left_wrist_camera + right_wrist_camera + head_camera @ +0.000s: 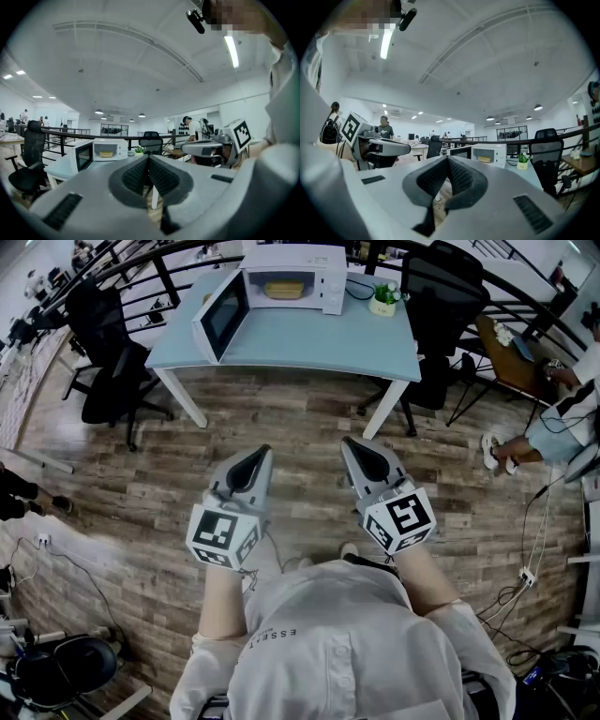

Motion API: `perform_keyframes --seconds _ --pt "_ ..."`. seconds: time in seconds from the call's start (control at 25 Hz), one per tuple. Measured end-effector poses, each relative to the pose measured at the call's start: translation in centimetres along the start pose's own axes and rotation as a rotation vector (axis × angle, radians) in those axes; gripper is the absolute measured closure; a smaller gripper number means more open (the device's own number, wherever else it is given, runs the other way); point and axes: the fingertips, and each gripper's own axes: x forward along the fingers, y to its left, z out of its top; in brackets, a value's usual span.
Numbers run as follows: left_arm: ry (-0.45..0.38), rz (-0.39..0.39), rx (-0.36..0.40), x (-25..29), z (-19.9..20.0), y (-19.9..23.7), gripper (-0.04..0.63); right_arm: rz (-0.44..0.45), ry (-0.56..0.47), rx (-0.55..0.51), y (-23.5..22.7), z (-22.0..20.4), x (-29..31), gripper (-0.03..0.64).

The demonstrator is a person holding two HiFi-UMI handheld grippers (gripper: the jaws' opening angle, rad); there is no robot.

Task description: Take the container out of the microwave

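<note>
The person stands on the wood floor, well apart from the light blue table (309,345). The task has only just started. The white microwave (323,277) sits on the table at the top middle of the head view. Its door (223,317) hangs open to the left. The yellow container (283,289) is inside the microwave, not yet touched.

Low in the middle of that view, the left gripper (261,453) and the right gripper (349,443) point at the table. Each has its jaws pressed together, with nothing between them.

I think the next move is to walk up to the table. Then one gripper must open wide enough to fit around the container, reach in through the open front, and close on it.
</note>
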Motion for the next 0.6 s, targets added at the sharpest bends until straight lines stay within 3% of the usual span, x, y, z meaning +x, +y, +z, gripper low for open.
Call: perform_keyframes --seconds 0.6 --pt "-0.011 -0.025 0.0 -0.3 0.1 1.7 0.594 -0.022 0.004 0.02 0.8 0.1 1.8 0.607"
